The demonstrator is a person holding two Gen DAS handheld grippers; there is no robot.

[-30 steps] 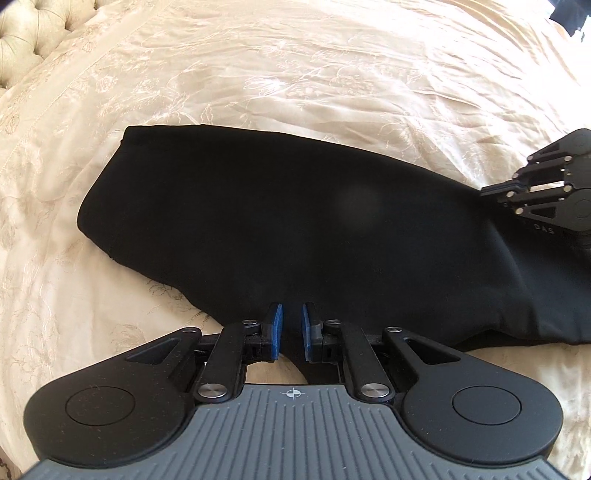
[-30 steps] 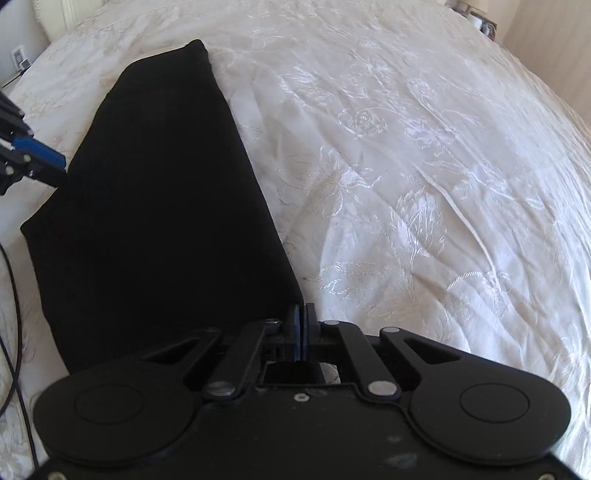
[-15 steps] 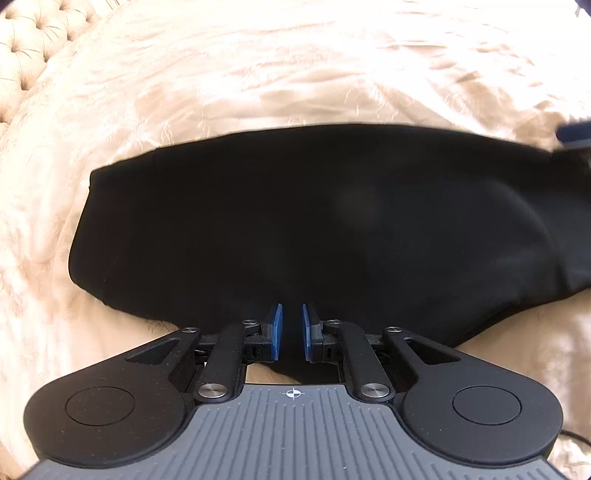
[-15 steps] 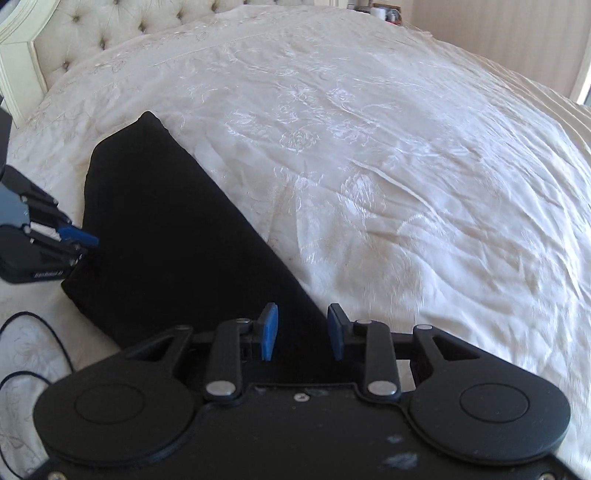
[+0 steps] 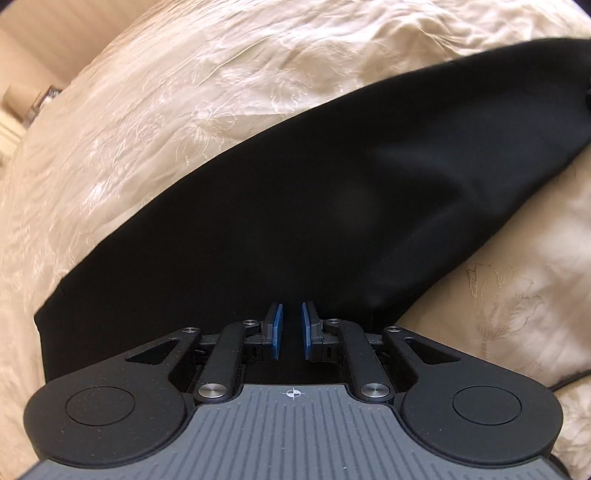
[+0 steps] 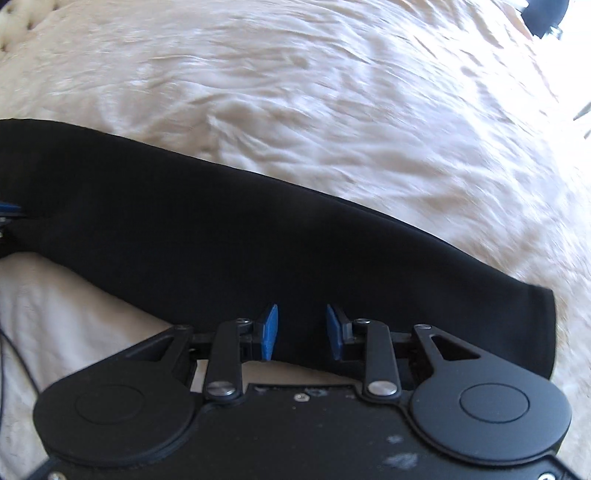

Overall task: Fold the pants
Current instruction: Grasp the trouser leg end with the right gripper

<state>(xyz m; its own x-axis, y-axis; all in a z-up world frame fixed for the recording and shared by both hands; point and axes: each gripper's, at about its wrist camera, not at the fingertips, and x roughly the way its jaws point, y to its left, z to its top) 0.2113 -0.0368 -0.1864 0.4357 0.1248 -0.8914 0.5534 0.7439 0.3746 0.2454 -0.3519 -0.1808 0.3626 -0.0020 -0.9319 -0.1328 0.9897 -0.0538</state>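
Black pants (image 5: pixel 314 206) lie flat in a long band on a cream embroidered bedspread (image 5: pixel 155 110). My left gripper (image 5: pixel 291 325) is over the pants' near edge with its blue pads a small gap apart, nothing between them. In the right wrist view the pants (image 6: pixel 258 236) stretch from the left edge to a squared end at the right. My right gripper (image 6: pixel 301 328) is open over the near edge of that end, empty. The left gripper's blue tip (image 6: pixel 9 210) shows at the far left.
The bedspread (image 6: pixel 332 92) surrounds the pants on all sides. A thin black cable (image 6: pixel 14 354) lies on the bed at the left in the right wrist view. A dark object (image 6: pixel 543 14) sits at the top right corner.
Both grippers swung round to face the pants' long edge. The right gripper went from shut to open and now sits near the squared end. The left gripper's gap stayed about the same.
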